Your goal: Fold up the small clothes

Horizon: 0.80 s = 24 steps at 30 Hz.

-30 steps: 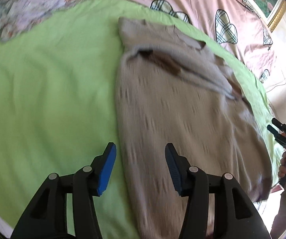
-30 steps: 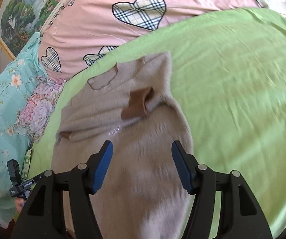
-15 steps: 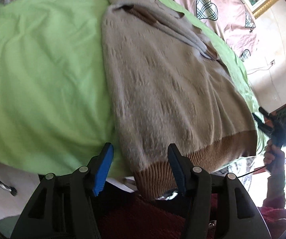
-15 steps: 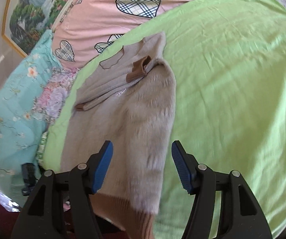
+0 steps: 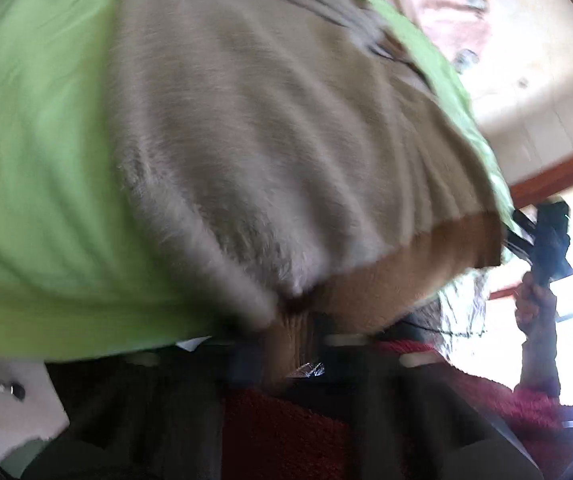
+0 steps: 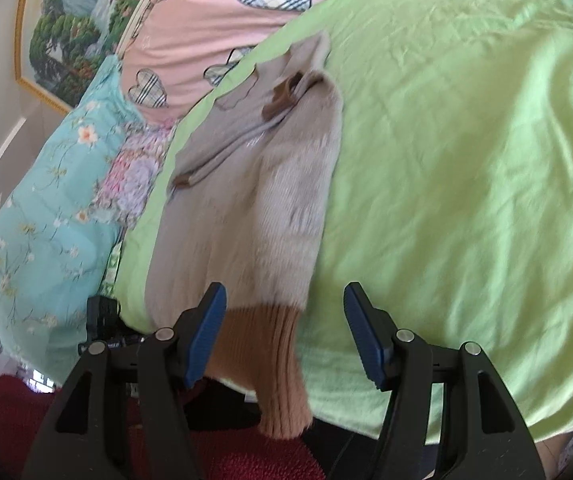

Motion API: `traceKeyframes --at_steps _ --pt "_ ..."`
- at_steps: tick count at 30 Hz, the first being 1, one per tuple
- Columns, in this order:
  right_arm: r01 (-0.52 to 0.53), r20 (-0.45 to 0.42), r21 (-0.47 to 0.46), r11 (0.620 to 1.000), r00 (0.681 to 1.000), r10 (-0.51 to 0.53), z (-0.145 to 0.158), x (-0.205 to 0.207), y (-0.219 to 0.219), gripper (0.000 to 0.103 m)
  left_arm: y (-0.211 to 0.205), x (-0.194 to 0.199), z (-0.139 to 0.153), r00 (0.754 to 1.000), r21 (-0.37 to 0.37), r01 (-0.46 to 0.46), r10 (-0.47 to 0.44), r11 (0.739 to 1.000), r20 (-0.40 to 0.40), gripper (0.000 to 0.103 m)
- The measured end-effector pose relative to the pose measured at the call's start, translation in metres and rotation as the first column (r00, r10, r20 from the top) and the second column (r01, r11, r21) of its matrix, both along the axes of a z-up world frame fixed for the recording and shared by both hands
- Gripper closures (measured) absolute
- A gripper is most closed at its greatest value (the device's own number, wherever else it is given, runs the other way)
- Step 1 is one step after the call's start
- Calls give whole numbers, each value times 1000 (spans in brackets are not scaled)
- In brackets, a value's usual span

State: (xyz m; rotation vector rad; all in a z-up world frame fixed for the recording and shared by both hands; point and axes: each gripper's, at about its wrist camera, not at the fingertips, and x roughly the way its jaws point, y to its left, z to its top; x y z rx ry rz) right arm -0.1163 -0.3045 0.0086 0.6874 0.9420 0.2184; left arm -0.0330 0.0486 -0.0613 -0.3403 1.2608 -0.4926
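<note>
A beige knit sweater (image 6: 270,184) with a brown ribbed hem (image 6: 262,344) lies lengthwise on the green bedsheet (image 6: 466,160), sleeves folded across its chest, the hem hanging over the bed's near edge. My right gripper (image 6: 286,336) is open, its blue pads either side of the hem's right corner. In the blurred left wrist view the sweater (image 5: 266,140) fills the frame, and my left gripper (image 5: 292,340) looks shut on the hem (image 5: 386,280) at its left corner. The right gripper (image 5: 546,232) shows there at the far right.
A pink quilt with plaid hearts (image 6: 222,12) and floral pillows (image 6: 46,200) lie at the head of the bed. A framed landscape picture (image 6: 70,20) hangs on the wall. Red clothing (image 5: 286,440) is just below the bed's edge.
Both grippers have drawn back down the sweater to its hem at the bed's edge. The left gripper went from open to closed on the hem; the right stays open.
</note>
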Motion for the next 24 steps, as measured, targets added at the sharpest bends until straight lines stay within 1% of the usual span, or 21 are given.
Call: traceKeyframes --at_steps 3,5,7,9,11,15,16,17,19,21,24 --pt "-36 -2 7 999 999 36 -1 -1 6 41 -2 -9 19 995 27 32 -34 999 89 96" --pt "-58 -4 4 998 998 58 -1 -1 8 41 9 -17 36 990 -7 21 -20 1000 137 96" --pt "-92 -3 1 996 996 92 1 -3 12 41 23 -23 48 986 -28 -6 11 1000 167 97" --pt "-123 -4 1 992 992 123 0 -5 15 41 33 -26 54 981 -35 -23 30 999 189 98" --pt "-151 -11 13 988 988 152 -5 -5 18 41 35 -25 53 983 -51 -34 42 998 179 98" --pt "-191 -3 65 979 981 192 -17 -1 28 42 20 -21 48 985 -20 -7 10 1000 174 98" --pt "-195 1 71 978 981 196 -19 0 29 61 17 -21 49 984 -11 2 0 1000 178 98" --pt "-193 0 79 978 981 193 -19 -1 30 97 17 -20 51 983 -5 5 -4 1000 183 98" --pt "-163 16 97 982 987 163 -17 -6 23 96 14 -23 51 981 -10 4 -2 1000 192 98" --pt "-116 53 84 990 992 112 -6 -16 7 96 15 -22 48 982 -26 6 -1 1000 190 98" --pt "-89 27 55 995 996 87 -4 -21 -2 96 15 -20 44 984 -23 15 -11 1000 180 98"
